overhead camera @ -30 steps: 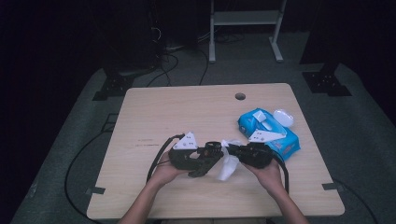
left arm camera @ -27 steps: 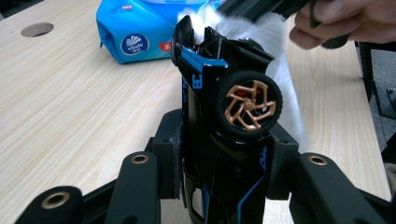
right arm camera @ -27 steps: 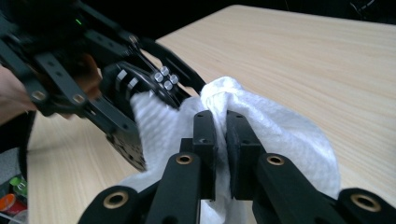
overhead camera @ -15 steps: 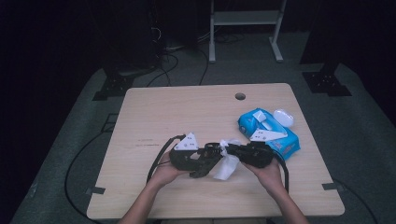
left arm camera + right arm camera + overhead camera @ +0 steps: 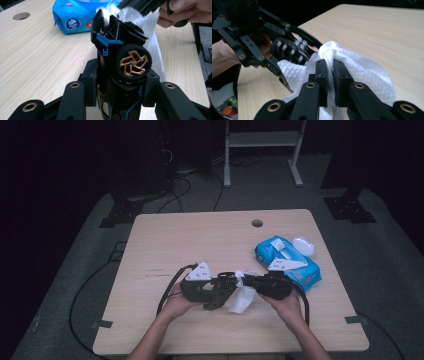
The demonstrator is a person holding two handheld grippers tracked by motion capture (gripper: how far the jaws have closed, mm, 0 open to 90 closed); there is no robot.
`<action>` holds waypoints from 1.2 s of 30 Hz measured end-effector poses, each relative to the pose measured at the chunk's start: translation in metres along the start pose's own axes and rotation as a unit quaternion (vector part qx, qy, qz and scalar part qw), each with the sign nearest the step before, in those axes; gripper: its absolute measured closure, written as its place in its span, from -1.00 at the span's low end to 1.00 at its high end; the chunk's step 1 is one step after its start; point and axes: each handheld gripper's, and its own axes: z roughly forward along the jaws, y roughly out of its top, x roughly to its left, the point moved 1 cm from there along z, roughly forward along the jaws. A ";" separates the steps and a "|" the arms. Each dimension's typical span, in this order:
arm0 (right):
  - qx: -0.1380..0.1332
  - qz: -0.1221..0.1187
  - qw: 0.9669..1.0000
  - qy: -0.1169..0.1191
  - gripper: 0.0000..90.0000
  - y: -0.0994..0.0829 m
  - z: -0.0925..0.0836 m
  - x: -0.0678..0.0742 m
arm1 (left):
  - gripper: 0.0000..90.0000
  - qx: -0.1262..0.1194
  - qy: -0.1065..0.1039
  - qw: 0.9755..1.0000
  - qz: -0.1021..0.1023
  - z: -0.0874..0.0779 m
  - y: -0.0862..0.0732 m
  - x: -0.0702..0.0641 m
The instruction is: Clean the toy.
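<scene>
A black toy car (image 5: 120,50) with blue trim and a bronze-spoked wheel (image 5: 133,62) stands nose-up between the jaws of my left gripper (image 5: 120,82), which is shut on its body. In the high view this gripper (image 5: 219,291) holds the car (image 5: 222,287) above the table's near middle. My right gripper (image 5: 330,67) is shut on a white wipe (image 5: 362,67), pressed against the car (image 5: 289,50). From above, the right gripper (image 5: 246,283) meets the car from the right, and the wipe (image 5: 242,301) hangs below.
A blue pack of wet wipes (image 5: 295,265) lies at the right of the wooden table (image 5: 200,240), its white lid flipped open, just behind the right hand. A cable hole (image 5: 257,223) sits near the far edge. Gripper cables trail off the near edge.
The right gripper and its wipe have shifted slightly against the car. The left hand has kept still.
</scene>
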 end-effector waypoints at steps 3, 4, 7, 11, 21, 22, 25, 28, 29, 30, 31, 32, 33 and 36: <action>0.010 0.002 1.000 0.003 0.84 -0.001 0.002 -0.001 | 0.28 -0.001 -0.001 1.000 -0.002 0.001 0.000 0.000; 0.010 0.004 1.000 0.006 0.84 -0.001 0.002 -0.001 | 0.28 0.000 -0.001 1.000 -0.002 0.001 0.000 0.000; 0.009 0.010 1.000 0.010 0.84 0.000 0.001 -0.002 | 0.28 -0.005 -0.002 1.000 -0.001 0.001 0.001 -0.001; -0.003 0.010 1.000 0.017 0.84 0.004 -0.004 0.001 | 0.28 -0.015 -0.003 1.000 0.000 0.002 0.004 -0.002; -0.031 0.003 0.999 0.021 0.84 0.015 -0.015 0.010 | 0.28 -0.031 -0.006 0.999 0.003 -0.001 0.012 -0.006; -0.032 0.005 0.999 0.022 0.84 0.015 -0.015 0.010 | 0.27 -0.030 -0.007 1.000 0.003 0.000 0.012 -0.006; -0.036 0.002 0.999 0.027 0.84 0.017 -0.016 0.012 | 0.27 -0.016 -0.005 1.000 0.012 0.004 0.011 -0.008; -0.031 -0.007 0.999 0.026 0.84 0.018 -0.013 0.016 | 0.27 -0.006 -0.006 1.000 0.012 0.008 0.007 -0.008; -0.028 -0.008 0.999 0.026 0.84 0.017 -0.012 0.017 | 0.28 -0.006 -0.008 1.000 0.009 0.009 0.006 -0.008; -0.029 -0.009 0.999 0.028 0.84 0.017 -0.010 0.017 | 0.28 -0.005 -0.011 1.000 0.007 0.009 0.005 -0.007; -0.029 -0.008 0.999 0.031 0.84 0.017 -0.009 0.018 | 0.28 -0.006 -0.011 1.000 0.003 0.009 0.004 -0.007; -0.029 -0.010 0.999 0.028 0.84 0.017 -0.008 0.019 | 0.28 -0.008 -0.011 1.000 0.000 0.009 0.004 -0.007; -0.029 -0.011 0.999 0.027 0.84 0.017 -0.008 0.020 | 0.28 -0.010 -0.013 1.000 -0.002 0.009 0.003 -0.006; -0.029 -0.013 0.999 0.027 0.84 0.017 -0.006 0.021 | 0.28 -0.009 -0.013 1.000 -0.002 0.008 0.002 -0.005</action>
